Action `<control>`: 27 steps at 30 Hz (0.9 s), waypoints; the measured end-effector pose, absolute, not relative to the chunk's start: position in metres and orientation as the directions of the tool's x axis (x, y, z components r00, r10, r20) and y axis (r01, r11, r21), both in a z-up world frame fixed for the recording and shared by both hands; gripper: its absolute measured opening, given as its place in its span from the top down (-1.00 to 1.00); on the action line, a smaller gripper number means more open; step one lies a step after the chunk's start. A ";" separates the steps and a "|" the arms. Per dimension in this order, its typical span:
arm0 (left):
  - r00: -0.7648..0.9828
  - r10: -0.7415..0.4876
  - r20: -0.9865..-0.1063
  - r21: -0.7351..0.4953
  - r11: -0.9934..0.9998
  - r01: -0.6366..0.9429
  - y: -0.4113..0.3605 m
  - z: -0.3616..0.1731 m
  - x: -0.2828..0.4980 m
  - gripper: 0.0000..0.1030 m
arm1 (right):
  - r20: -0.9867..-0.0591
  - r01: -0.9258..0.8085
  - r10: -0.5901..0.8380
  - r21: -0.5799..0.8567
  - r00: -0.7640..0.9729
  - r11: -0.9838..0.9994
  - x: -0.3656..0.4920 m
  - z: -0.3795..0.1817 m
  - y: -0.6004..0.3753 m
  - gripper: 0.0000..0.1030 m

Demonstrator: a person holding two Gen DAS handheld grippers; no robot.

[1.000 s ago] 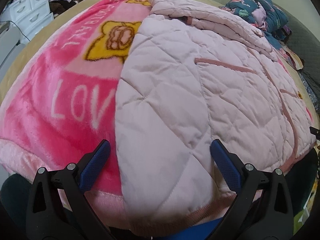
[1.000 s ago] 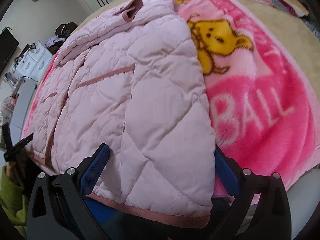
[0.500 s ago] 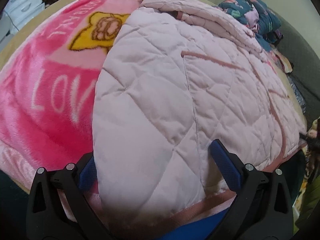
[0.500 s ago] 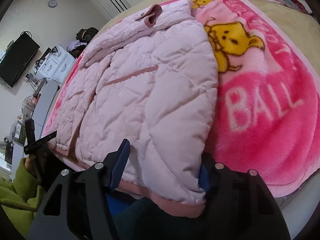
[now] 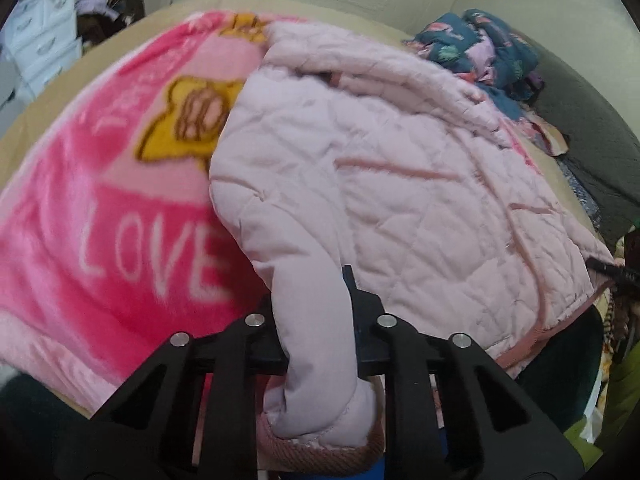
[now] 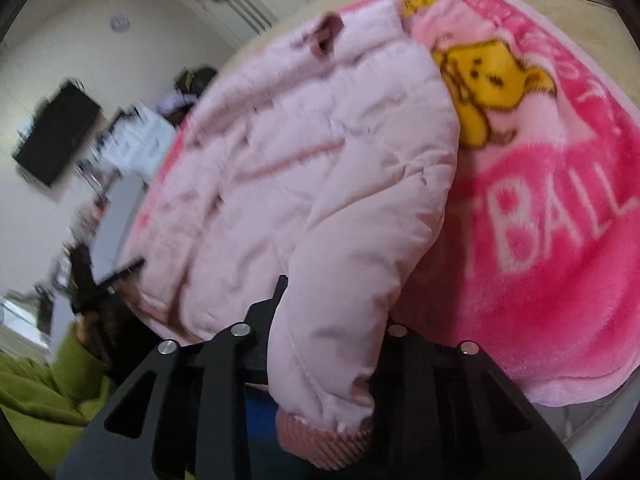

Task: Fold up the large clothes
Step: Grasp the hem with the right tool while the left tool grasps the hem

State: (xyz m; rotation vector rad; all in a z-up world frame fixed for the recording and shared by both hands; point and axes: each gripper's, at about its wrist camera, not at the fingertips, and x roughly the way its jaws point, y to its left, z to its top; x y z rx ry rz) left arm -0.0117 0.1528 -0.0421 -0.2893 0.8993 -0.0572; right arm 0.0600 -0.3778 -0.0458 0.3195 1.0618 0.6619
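A pale pink quilted jacket [image 5: 380,184] lies on a bright pink blanket [image 5: 100,200] on the bed. It also shows in the right wrist view [image 6: 320,184]. My left gripper [image 5: 316,336] is shut on the jacket's bottom left hem corner, which bunches between the jaws with the ribbed hem [image 5: 316,450] hanging below. My right gripper [image 6: 328,344] is shut on the bottom right hem corner and lifts it off the blanket [image 6: 540,240]. The sleeves lie folded across the top near the collar [image 6: 326,36].
A heap of dark floral clothes [image 5: 488,48] lies at the bed's far right. White drawers [image 5: 40,40] stand left of the bed. A wall TV [image 6: 56,132] hangs at left. The person's green sleeve [image 6: 44,380] is beside the right gripper.
Both grippers have closed on the jacket's bottom hem corners and started lifting them; the hem now bunches up between each pair of jaws. The views have tilted upward.
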 end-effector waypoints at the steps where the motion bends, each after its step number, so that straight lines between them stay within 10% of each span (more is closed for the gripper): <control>1: 0.635 -0.178 -0.752 -0.278 0.959 -0.060 0.152 -0.036 -0.011 0.80 | -0.684 -0.350 0.645 0.545 0.339 0.762 0.060 -0.040 -0.377 0.56; 27: 0.811 -0.195 -0.551 -0.308 0.951 0.019 0.157 0.071 0.052 0.81 | -0.403 -0.364 0.668 0.607 0.626 0.707 0.141 0.075 -0.363 0.67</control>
